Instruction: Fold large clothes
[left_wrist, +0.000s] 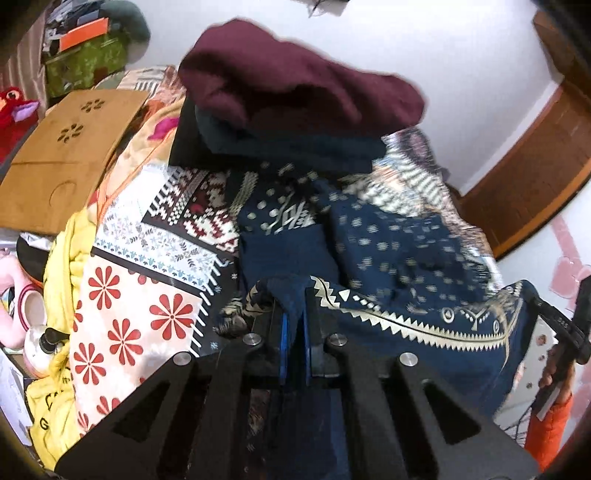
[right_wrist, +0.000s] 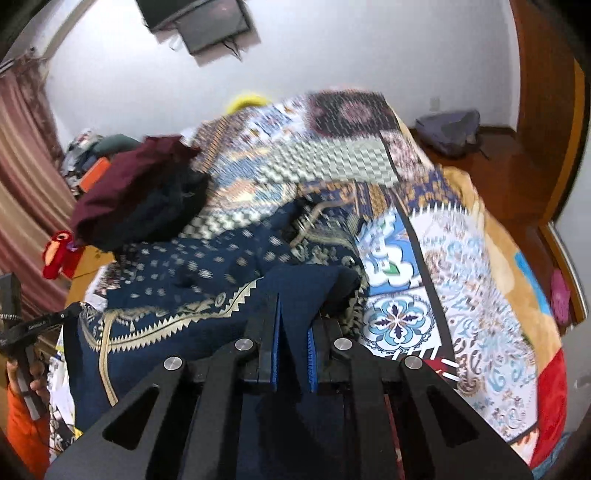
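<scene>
Both the left gripper (left_wrist: 294, 295) and right gripper (right_wrist: 293, 302) pinch the navy patterned garment (left_wrist: 399, 240) by its edge above the bedspread (right_wrist: 461, 295), mid-fold; next, the edge likely needs carrying across evenly.

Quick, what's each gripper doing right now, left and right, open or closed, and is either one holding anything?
Left gripper: closed, pinching the edge of the navy patterned garment.
Right gripper: closed on another part of the same garment's edge.
</scene>
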